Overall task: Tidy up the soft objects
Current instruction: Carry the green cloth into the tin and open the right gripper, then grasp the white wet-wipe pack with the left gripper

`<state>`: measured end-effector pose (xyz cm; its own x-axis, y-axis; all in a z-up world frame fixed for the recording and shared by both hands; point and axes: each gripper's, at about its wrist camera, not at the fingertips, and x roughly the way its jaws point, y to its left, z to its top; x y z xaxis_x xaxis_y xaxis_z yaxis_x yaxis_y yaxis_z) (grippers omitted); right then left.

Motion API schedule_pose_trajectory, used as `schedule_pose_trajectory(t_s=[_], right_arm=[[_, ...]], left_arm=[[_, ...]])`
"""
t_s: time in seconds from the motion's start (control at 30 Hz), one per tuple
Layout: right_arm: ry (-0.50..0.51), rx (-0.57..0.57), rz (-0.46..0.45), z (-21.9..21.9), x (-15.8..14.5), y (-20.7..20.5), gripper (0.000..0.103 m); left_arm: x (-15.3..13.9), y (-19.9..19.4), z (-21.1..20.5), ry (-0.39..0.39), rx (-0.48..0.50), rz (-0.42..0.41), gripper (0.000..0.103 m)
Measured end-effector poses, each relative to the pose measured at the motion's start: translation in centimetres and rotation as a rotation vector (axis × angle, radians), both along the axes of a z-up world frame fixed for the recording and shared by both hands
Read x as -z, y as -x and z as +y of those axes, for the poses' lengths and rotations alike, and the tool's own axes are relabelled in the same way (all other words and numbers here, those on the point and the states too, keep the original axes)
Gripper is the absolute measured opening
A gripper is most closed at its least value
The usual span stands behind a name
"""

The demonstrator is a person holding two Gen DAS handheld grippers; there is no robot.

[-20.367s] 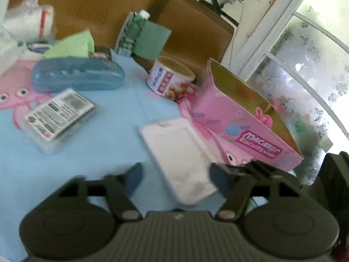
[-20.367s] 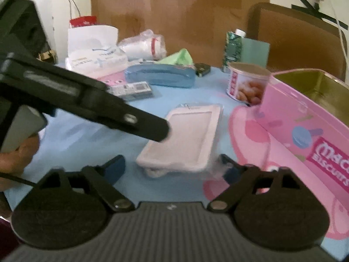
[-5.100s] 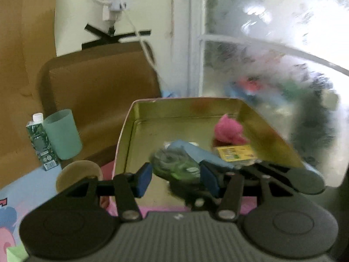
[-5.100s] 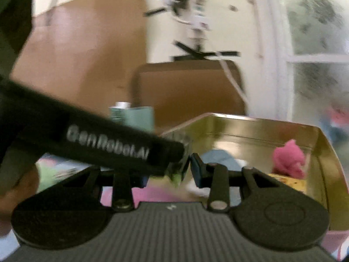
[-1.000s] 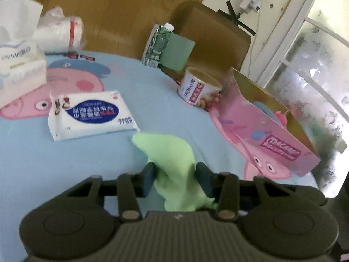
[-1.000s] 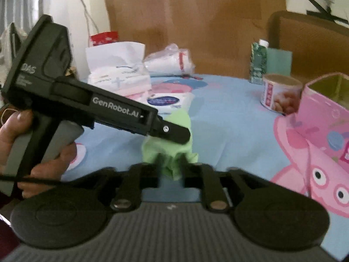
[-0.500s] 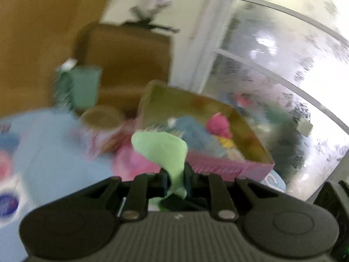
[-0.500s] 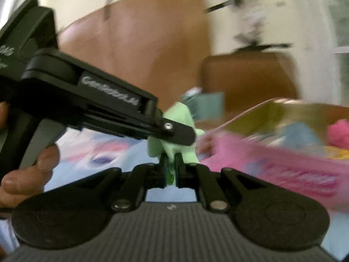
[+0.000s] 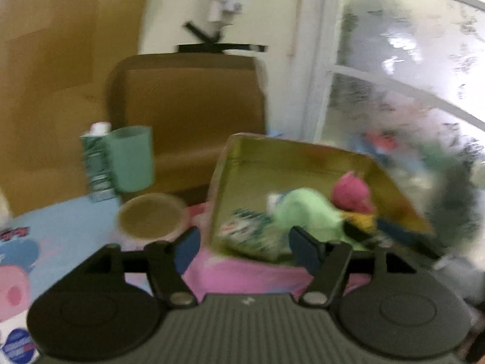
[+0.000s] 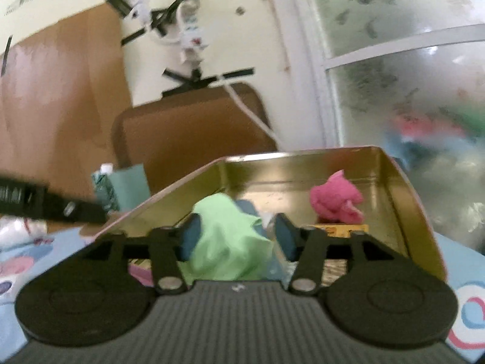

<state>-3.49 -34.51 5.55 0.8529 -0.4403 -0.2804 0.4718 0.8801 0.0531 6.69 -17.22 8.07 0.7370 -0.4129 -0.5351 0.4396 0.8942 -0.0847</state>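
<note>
Light floppy green cloth (image 10: 230, 242) mid-frame in tin (image 10: 406, 194), best pinched at a bunched fold; left gripper (image 9: 244, 245) and right gripper (image 10: 236, 236) just opening, clamping nothing.

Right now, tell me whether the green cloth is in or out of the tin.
In: the green cloth lies crumpled inside the pink tin, free of both grippers' open jaws.

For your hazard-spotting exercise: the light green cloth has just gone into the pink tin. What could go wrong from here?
1. The right gripper, jaws just opened, has the light green soft cloth between its fingers; pulling back might drag it out.
2. The cloth lies heaped by the near wall of the gold-lined pink tin box, so it could spill over.
3. The left gripper is close to that wall and might nudge the tin.
</note>
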Motion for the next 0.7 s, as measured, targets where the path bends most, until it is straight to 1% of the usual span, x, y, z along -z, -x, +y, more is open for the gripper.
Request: schedule_pose_trajectory(t_s=[0.1, 0.17, 0.23, 0.33, 0.4, 0.5, 0.57, 0.67, 0.7], right_arm=[[0.009, 0.046, -0.049, 0.6, 0.3, 1.6, 0.065], [0.002, 0.037, -0.084, 1.2, 0.0, 2.3, 0.065], [0.025, 0.003, -0.105, 2.4, -0.3, 2.5, 0.065], [0.035, -0.101, -0.091, 4.4, -0.7, 1.8, 0.065], [0.015, -0.199, -0.053, 5.9, -0.6, 0.7, 0.065], [-0.043, -0.378, 0.039, 8.3, -0.1, -1.7, 0.068], [-0.073, -0.496, 0.122, 10.2, 0.5, -3.9, 0.077], [-0.069, -0.65, 0.236, 13.5, 1.8, -7.2, 0.079], [-0.057, -0.69, 0.273, 14.8, 2.3, -8.0, 0.079]], left_arm=[[1.0, 0.5, 2.6, 0.011, -0.036, 0.017, 0.071], [1.8, 1.4, 4.7, 0.027, -0.055, 0.023, 0.071], [2.7, 2.7, 7.3, 0.036, -0.079, 0.024, 0.072], [4.2, 4.5, 11.3, 0.054, -0.121, 0.054, 0.072], [5.2, 5.6, 14.5, 0.073, -0.172, 0.075, 0.072], [6.2, 6.9, 18.9, 0.086, -0.285, 0.081, 0.072], [6.5, 7.6, 21.9, 0.105, -0.359, 0.077, 0.074], [6.8, 8.0, 25.6, 0.134, -0.456, 0.069, 0.074], [6.7, 7.8, 26.5, 0.158, -0.476, 0.073, 0.074]])
